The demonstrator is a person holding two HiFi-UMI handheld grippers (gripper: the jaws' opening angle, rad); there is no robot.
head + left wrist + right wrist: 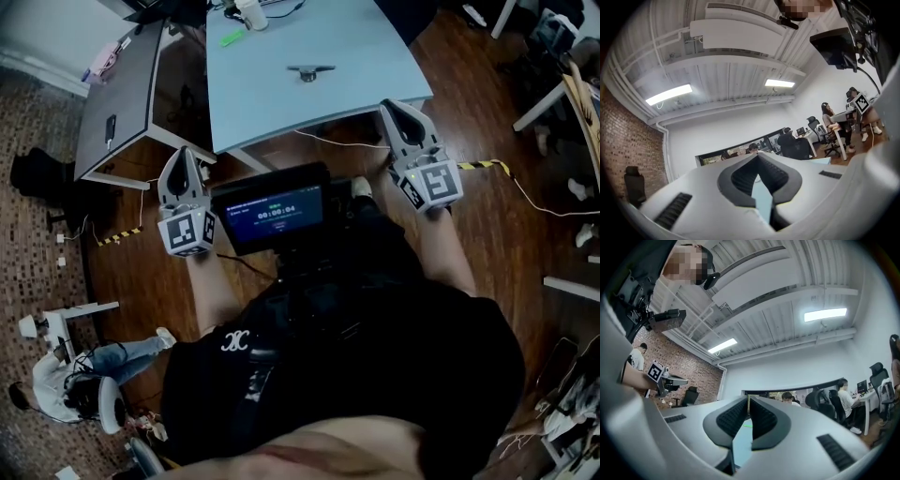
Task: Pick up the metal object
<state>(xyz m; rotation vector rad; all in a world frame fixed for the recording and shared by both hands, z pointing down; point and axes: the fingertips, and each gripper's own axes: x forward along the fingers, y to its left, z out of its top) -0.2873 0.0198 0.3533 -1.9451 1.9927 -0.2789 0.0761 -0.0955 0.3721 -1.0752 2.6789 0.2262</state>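
The pickup is barely starting: the metal object (pixel 310 71) is lying untouched far out on the bench (pixel 375 56), the left hand-held gripper (pixel 184 155) is hovering clenched and empty, and the right hand-held gripper (pixel 399 109) is opening its empty jaws at the near edge.

Metal object (pixel 310 71) at twelve o'clock: shiny grey metal. Table (pixel 281 112) beneath it: smooth, matt, pale blue. Floor (pixel 487 225): glossy dark wood boards

Metal object (pixel 310 71): fine detail too small.
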